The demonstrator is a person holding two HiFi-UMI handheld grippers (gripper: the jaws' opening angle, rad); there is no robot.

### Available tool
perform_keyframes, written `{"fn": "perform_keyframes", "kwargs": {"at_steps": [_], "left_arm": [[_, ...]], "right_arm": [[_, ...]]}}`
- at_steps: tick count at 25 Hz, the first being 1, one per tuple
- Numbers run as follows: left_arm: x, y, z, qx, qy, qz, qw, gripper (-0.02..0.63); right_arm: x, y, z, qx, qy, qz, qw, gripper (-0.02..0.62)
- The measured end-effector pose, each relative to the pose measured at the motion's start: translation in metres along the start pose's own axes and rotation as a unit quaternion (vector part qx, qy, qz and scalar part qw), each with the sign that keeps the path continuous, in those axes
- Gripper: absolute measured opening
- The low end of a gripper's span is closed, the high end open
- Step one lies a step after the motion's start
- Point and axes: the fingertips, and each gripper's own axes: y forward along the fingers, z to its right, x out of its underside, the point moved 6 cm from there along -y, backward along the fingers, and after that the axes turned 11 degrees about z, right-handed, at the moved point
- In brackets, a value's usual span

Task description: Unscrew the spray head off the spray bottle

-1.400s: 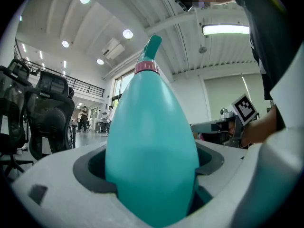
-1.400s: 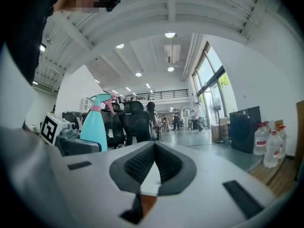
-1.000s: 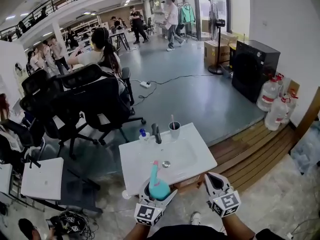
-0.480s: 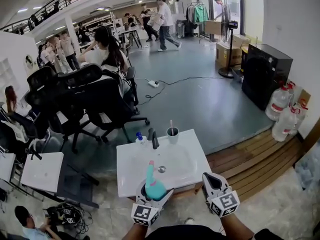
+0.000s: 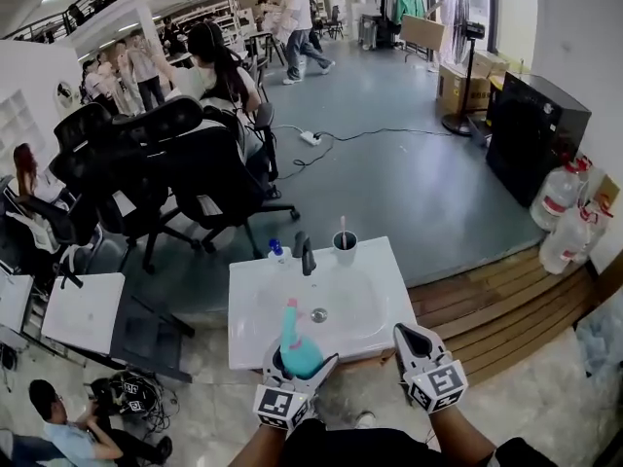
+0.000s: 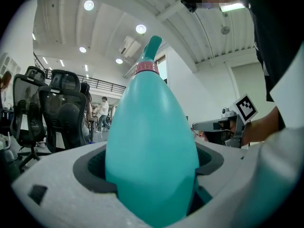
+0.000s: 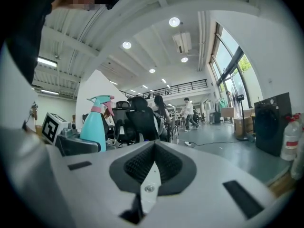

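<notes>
A teal spray bottle (image 5: 295, 352) with a pink collar and teal spray head (image 5: 289, 309) stands upright in my left gripper (image 5: 297, 366), which is shut on its wide body just above the front edge of the white sink (image 5: 375, 305). In the left gripper view the bottle (image 6: 152, 146) fills the space between the jaws, its spray head (image 6: 151, 49) at the top. My right gripper (image 5: 411, 343) hangs to the right of it, shut and empty, at the sink's front right corner. The right gripper view shows its jaws (image 7: 153, 167) closed together and the bottle (image 7: 95, 125) off to the left.
On the sink's far rim stand a black faucet (image 5: 304, 254), a cup (image 5: 344, 244) and a small blue-capped bottle (image 5: 275, 252). Black office chairs (image 5: 175, 178) stand behind it, a white side table (image 5: 83, 309) to the left, a wooden platform (image 5: 487, 305) and water jugs (image 5: 563, 197) to the right.
The view has swung, and both grippers have drifted slightly sideways along the sink's front edge. The left gripper still holds the bottle; the right stays shut.
</notes>
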Motion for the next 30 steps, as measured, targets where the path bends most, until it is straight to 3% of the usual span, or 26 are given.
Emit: {"fn": "perform_keyframes", "kwargs": {"at_steps": [17, 24, 30], "left_arm": [[0.0, 0.036, -0.153, 0.035, -0.007, 0.012, 0.9993, 0.469], [-0.001, 0.035, -0.186, 0.053, -0.001, 0.021, 0.9984, 0.468], [-0.006, 0.037, -0.198, 0.034, 0.006, 0.018, 0.9992, 0.468]], "right_arm": [[0.007, 0.157, -0.039, 0.025, 0.029, 0.027, 0.999, 0.005], [0.01, 0.182, -0.065, 0.018, 0.022, 0.024, 0.999, 0.006], [0.015, 0.193, -0.065, 0.006, 0.029, 0.024, 0.999, 0.005]]}}
